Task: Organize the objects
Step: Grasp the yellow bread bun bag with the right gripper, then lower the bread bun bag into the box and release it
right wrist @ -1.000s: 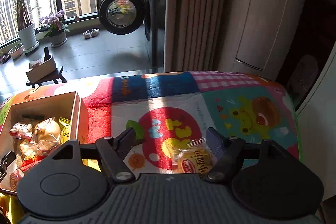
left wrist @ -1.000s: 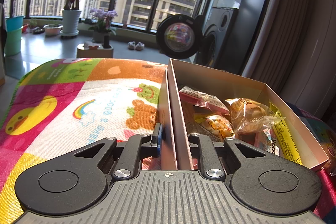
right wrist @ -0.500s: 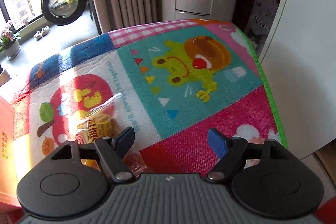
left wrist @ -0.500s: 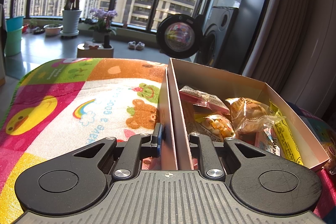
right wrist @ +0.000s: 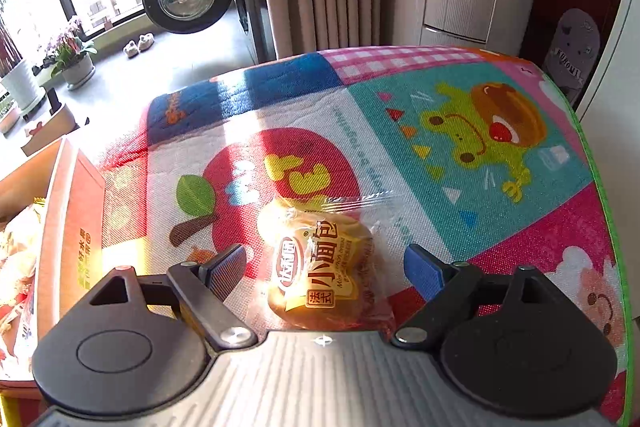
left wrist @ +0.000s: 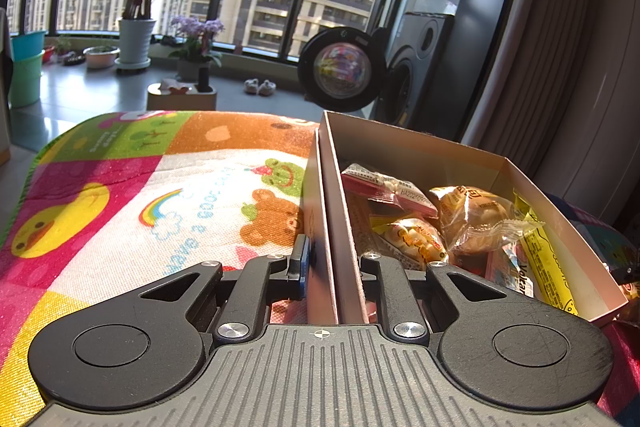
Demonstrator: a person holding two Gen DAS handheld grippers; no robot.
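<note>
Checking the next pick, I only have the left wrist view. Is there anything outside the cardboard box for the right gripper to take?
Observer: Yes. One clear-wrapped small bread bun with a red and gold label lies on the colourful cartoon play mat, to the right of the cardboard box.
Operator: Where is the right gripper relative to it?
Observer: The right gripper is open, with the bun between its fingers; neither pad touches the wrapper.
Operator: From here the left looks clamped on the box wall. Does the right view show that?
Observer: No. It shows only the box's right side and some packets inside.
</note>
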